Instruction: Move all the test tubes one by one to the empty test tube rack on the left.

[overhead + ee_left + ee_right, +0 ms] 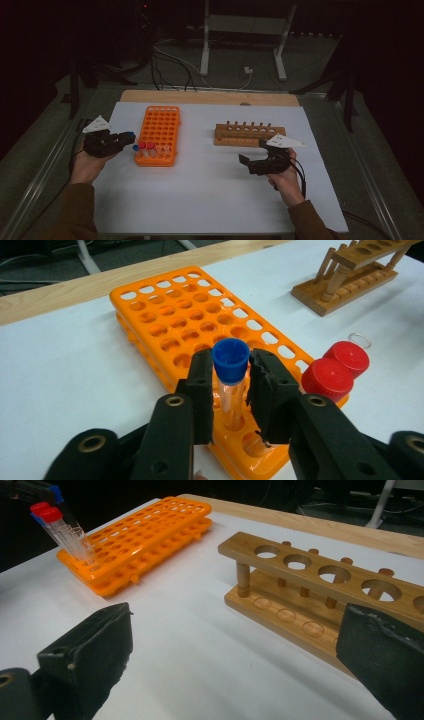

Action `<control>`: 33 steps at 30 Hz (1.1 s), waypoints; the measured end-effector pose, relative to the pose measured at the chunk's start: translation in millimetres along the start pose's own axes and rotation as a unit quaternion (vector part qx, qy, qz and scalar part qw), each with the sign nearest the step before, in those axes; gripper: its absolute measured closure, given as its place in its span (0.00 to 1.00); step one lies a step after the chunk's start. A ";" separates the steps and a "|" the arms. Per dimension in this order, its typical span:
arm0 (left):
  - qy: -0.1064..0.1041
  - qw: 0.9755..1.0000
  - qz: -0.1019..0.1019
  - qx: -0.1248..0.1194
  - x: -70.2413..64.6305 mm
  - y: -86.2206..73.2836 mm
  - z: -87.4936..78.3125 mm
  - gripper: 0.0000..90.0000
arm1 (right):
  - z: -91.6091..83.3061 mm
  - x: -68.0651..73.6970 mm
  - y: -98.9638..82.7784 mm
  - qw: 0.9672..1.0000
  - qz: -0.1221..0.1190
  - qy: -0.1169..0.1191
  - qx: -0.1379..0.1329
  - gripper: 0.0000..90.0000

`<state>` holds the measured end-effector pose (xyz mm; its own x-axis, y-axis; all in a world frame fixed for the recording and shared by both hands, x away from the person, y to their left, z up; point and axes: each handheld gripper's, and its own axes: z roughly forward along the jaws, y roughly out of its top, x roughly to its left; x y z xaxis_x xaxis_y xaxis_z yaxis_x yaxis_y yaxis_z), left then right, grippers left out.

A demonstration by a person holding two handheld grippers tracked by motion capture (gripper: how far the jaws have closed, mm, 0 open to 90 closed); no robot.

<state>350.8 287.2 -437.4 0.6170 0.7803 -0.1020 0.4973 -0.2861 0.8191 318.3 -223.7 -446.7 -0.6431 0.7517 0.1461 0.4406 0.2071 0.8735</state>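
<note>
An orange tube rack (162, 125) lies left of centre on the white sheet. A blue-capped tube (230, 357) stands in a near hole of the orange rack (170, 315). My left gripper (231, 375) is shut on it just under the cap, a pad pressing on each side. Two red-capped tubes (327, 377) and a clear uncapped one (360, 340) stand in the same end of the rack. To the right sits a wooden tube rack (247, 134) with bare holes. My right gripper (251, 151) hovers in front of it, jaws wide open and holding nothing (235, 630).
The white sheet (210, 190) covers a wooden table whose far edge (210, 96) shows bare. Cables and a white stand's feet (240, 65) lie on the floor beyond. Metal rails run along both sides of the table.
</note>
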 end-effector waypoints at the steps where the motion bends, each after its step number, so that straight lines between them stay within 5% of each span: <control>1: -0.004 1.000 0.000 0.000 -0.1 0.1 0.7 0.82 | 0.3 0.2 -0.1 1.000 -0.001 0.000 0.000 0.02; 13: -0.006 0.999 0.012 0.032 -5.4 1.3 9.1 0.85 | -0.2 -0.4 -0.2 1.000 0.001 0.000 -0.001 0.02; 22: -0.006 1.000 -0.001 0.031 -4.5 0.5 8.8 0.82 | -1.7 -2.3 -0.4 1.000 0.002 -0.001 -0.004 0.02; 33: 0.001 0.998 -0.056 -0.032 -1.6 -3.2 -6.6 0.51 | -10.3 -9.2 -1.4 1.000 0.009 -0.005 -0.023 0.02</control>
<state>344.2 290.6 -436.1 0.5588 0.8066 -0.1930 0.5229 -0.1620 0.8369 317.2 -237.4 -444.4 -0.6283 0.7618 0.1579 0.4227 0.1640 0.8913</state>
